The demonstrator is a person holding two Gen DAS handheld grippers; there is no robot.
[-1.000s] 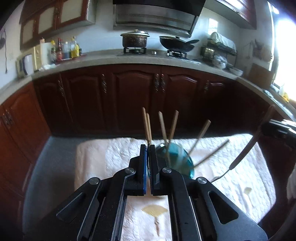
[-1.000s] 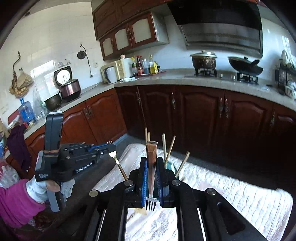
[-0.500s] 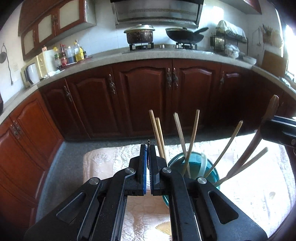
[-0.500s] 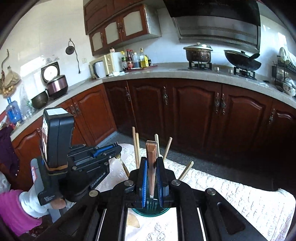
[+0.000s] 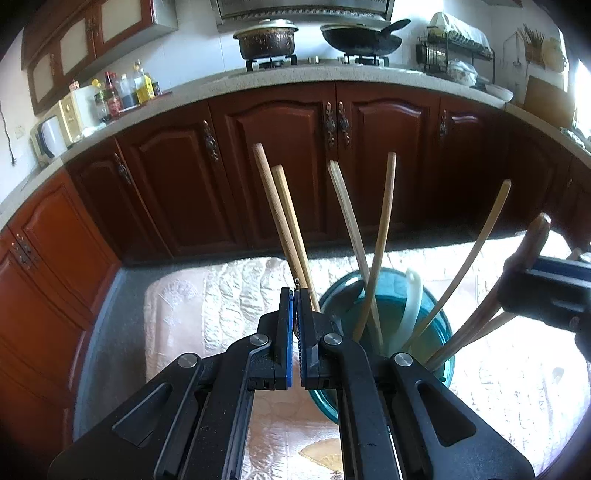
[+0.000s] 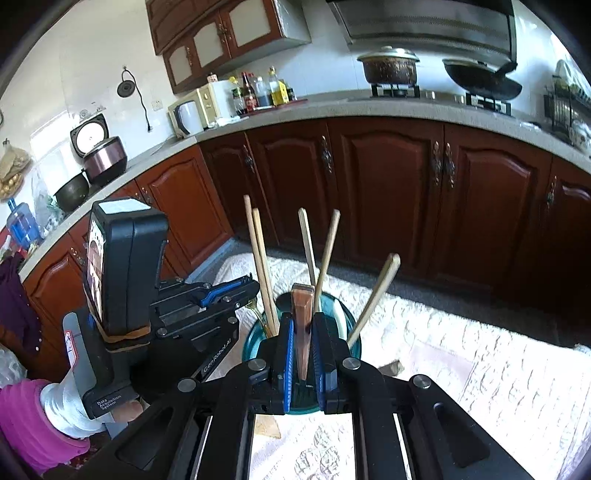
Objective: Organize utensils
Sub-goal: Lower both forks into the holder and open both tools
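Note:
A teal glass holder [image 5: 437, 314] stands on a white quilted cloth [image 5: 221, 306] and holds several wooden chopsticks [image 5: 354, 240] and a white spoon [image 5: 412, 306]. My left gripper [image 5: 294, 295] is shut on a thin gold-handled fork, seen edge-on; in the right wrist view the fork's head [image 6: 255, 306] hangs at the holder's left rim [image 6: 251, 338]. My right gripper [image 6: 303, 328] is shut on a wooden-handled fork [image 6: 302, 325], tines toward the camera, handle tip over the holder. In the left wrist view this handle [image 5: 532, 240] slants down into the holder.
Dark red cabinets [image 5: 280, 166] run behind under a grey counter with a pot [image 5: 266, 37] and a wok [image 5: 362, 35]. A tan leaf print [image 5: 321, 452] marks the cloth near me. Grey floor [image 5: 107, 332] lies left of the cloth.
Both grippers have moved in close to the holder, which now sits just beyond their fingertips. The wooden-handled fork has come over the holder's mouth; both stay shut.

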